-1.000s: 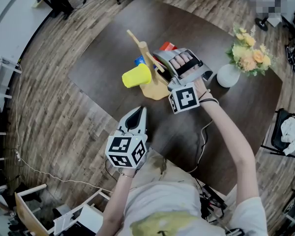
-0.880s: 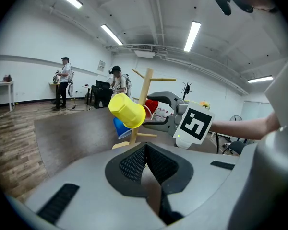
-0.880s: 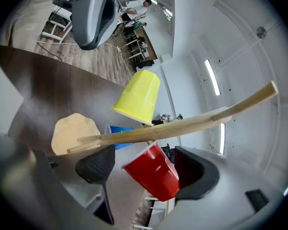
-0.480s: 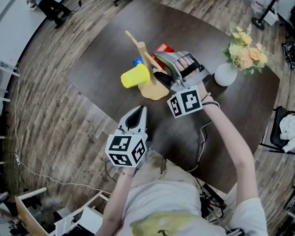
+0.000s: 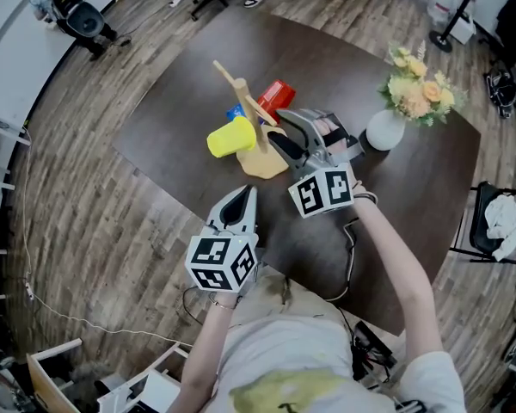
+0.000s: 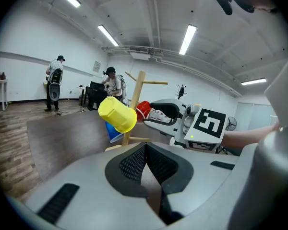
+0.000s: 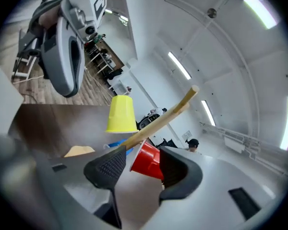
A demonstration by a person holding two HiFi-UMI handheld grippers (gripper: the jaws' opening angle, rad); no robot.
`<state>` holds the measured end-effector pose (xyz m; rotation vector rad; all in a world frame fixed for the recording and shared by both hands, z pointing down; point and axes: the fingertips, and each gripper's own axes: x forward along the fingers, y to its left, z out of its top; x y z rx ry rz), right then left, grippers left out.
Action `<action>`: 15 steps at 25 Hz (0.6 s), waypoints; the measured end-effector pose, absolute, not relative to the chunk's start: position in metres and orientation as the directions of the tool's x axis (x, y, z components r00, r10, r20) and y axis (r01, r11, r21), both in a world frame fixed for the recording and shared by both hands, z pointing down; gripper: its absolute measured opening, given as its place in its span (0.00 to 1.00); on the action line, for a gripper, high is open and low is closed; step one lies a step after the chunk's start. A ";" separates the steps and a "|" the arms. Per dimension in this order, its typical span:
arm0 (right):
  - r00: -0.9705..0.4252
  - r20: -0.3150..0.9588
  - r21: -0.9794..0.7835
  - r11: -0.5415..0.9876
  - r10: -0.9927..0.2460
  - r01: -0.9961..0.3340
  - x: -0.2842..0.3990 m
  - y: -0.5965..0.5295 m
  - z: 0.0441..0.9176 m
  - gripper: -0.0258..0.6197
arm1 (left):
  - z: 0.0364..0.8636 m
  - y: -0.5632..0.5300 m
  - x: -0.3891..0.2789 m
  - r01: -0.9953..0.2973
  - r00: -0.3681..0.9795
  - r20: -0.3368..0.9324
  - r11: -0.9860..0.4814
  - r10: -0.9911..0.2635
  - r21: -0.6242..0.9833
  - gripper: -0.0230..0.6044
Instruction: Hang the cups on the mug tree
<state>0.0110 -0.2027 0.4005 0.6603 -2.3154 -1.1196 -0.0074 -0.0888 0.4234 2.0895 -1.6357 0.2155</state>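
Right gripper view: right gripper's (image 7: 143,170) closing, parted jaws flank tilted red cup (image 7: 148,158), mouth toward tree (image 7: 168,113).

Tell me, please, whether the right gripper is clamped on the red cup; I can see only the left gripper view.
Observer: No. In the right gripper view the red cup hangs on a branch of the mug tree, in line between the fingers of the right gripper, but the pads are not pressing it; the jaws have just been closing.
Operator: Does anything stand close to that gripper?
Observer: Yes, the head view shows a white vase of flowers on the table, to its right.
Operator: Where is my left gripper?
Observer: The left gripper is over the table's near edge, apart from the mug tree.
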 end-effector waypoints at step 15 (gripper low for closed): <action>-0.745 0.174 0.412 0.735 -0.644 -0.539 0.042 -0.177 0.394 0.12 | 0.407 -0.091 -0.006 -0.939 0.292 0.345 -0.199 -0.892 0.280 0.06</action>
